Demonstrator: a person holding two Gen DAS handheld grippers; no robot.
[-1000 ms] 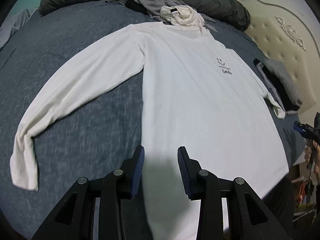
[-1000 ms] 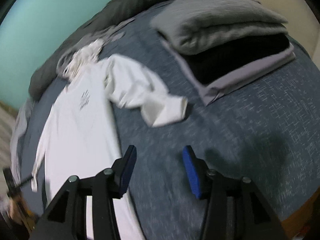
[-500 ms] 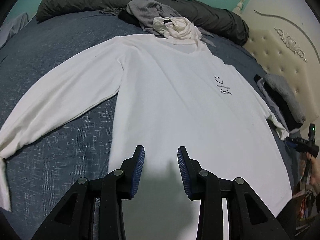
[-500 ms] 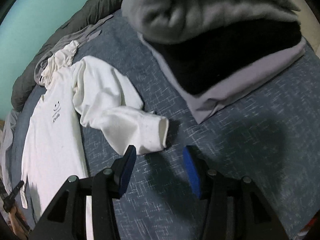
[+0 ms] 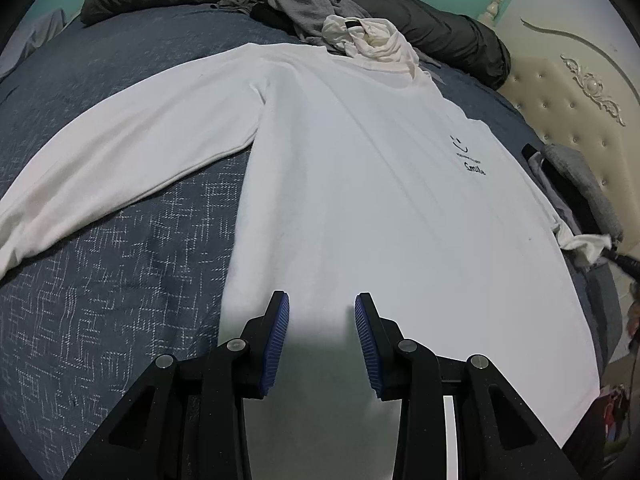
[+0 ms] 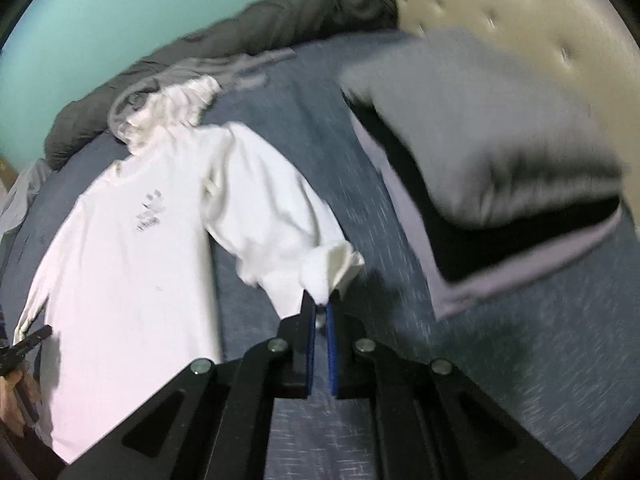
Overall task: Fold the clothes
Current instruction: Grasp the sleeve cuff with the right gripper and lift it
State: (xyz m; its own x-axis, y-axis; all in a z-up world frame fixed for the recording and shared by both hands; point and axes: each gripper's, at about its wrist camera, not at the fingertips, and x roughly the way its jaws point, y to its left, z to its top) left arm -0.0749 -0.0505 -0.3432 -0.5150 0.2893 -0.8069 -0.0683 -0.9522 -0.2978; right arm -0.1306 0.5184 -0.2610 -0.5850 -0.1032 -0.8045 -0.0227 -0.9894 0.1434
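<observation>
Around your work: a dark grey duvet [image 5: 400, 12] is bunched along the top of the frame, a crumpled white garment [image 5: 372, 38] lies at the collar of the shirt, and a stack of folded clothes [image 6: 492, 184] fills the right of the right wrist view, just beside the sleeve. The white long-sleeved shirt [image 5: 360, 184] lies flat, print up, across the centre of the blue bedspread [image 5: 100, 300]. Your left gripper [image 5: 322, 314] hovers over the lower hem area, its jaws partly spread with nothing between them. Your right gripper [image 6: 319, 312] has its jaws pressed together, pinching the sleeve cuff [image 6: 328, 272]. Only the left view shows the other sleeve [image 5: 120, 160] stretched toward the left edge; only the right view shows the pinch.
</observation>
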